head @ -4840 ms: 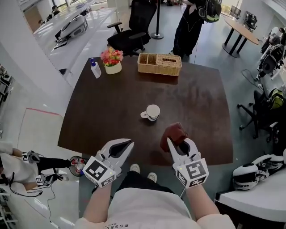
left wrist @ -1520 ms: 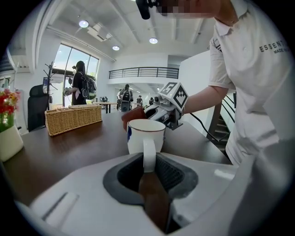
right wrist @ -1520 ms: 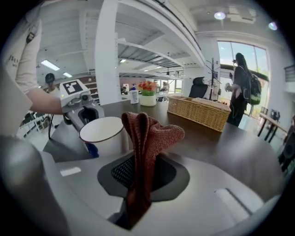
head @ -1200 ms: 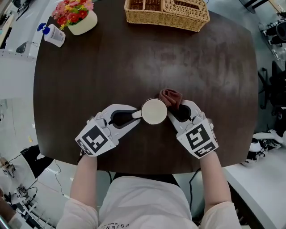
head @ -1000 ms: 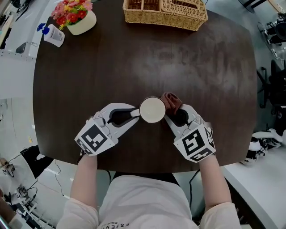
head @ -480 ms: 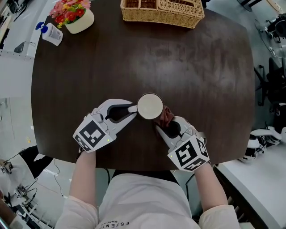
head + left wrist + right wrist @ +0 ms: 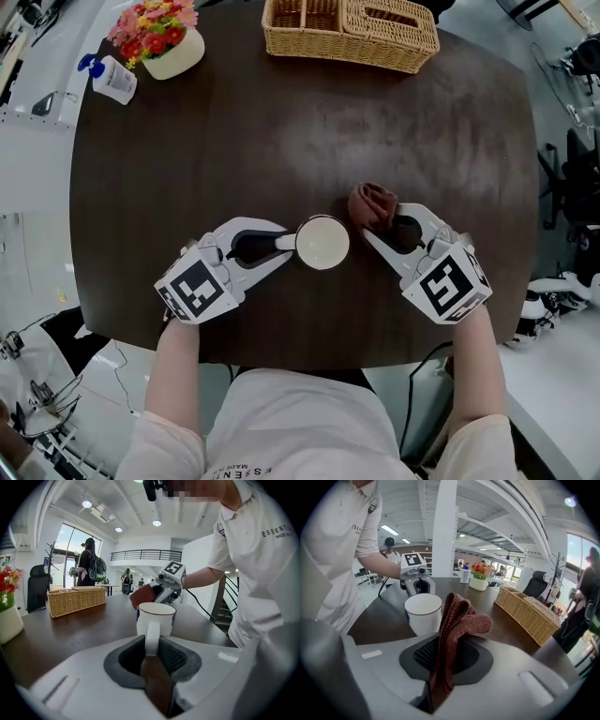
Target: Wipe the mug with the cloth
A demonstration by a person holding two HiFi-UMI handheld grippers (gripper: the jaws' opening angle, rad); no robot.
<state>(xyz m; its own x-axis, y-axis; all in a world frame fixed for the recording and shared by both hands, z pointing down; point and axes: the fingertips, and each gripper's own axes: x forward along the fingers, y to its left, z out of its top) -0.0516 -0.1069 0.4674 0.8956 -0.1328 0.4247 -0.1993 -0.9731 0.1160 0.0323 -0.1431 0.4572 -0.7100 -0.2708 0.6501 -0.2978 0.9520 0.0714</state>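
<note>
Mug (image 7: pixel 322 242) is upright near the table's (image 7: pixel 281 141) near edge, about midway along it. Your left gripper (image 7: pixel 287 242) has its jaws closed on the mug's handle. Your right gripper (image 7: pixel 377 221) is clamped on the bunched cloth (image 7: pixel 372 203), just beside the mug's right side; can't tell if they touch.

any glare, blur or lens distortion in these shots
Head view: sharp, with a pale sheen of glare on the dark table. Left gripper view: fisheye bend and black corners, a mosaic patch at the top, the mug crisp. Right gripper view: same fisheye, the cloth sharp, the window at far right washed out bright.
</note>
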